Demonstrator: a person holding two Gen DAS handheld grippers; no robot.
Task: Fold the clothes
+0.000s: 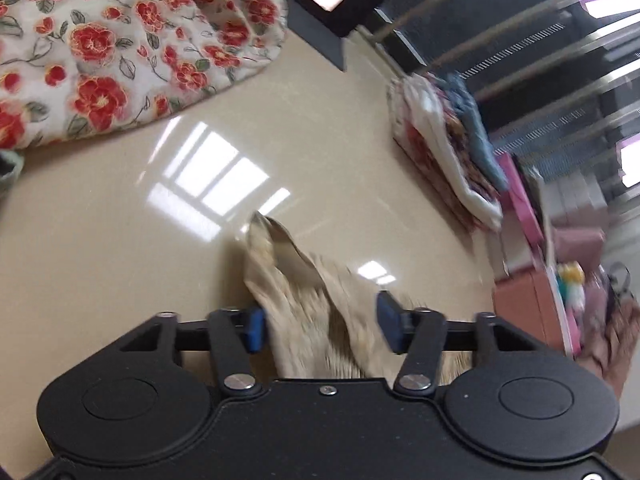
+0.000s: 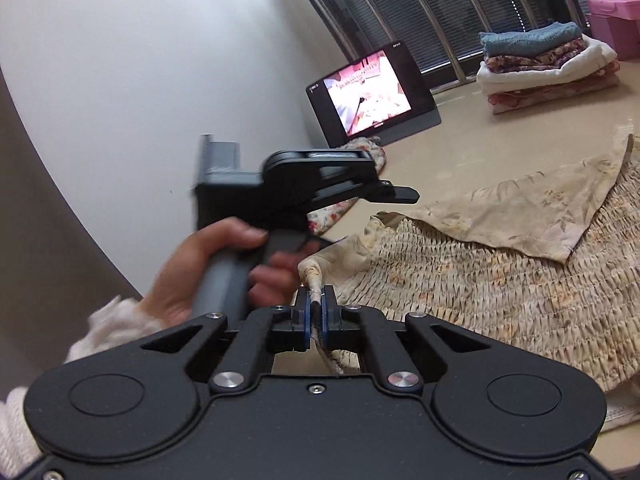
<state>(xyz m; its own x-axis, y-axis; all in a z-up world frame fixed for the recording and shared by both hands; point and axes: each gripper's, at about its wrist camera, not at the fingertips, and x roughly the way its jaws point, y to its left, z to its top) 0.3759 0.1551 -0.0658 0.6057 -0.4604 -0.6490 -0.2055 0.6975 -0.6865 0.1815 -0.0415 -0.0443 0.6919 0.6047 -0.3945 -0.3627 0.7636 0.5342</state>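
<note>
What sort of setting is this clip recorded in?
Probably a home room used for laundry folding: a glossy beige surface holds a stack of folded clothes, with a tablet propped against the wall and window blinds behind.

Two close wrist views, shared garment point(image 1: 320, 312)

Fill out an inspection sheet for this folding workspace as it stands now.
Surface: glossy beige table, reflecting window light.
Job's things: beige smocked garment spread out, one corner folded over; floral garment heaped; folded stack at the far side.
Clutter: tablet lit, propped upright; pink boxes.
Grippers: left gripper open, beige cloth between its pads; right gripper shut on the garment's edge.
Cables: nothing seen.
Surroundings: white wall, dark blinds.
</note>
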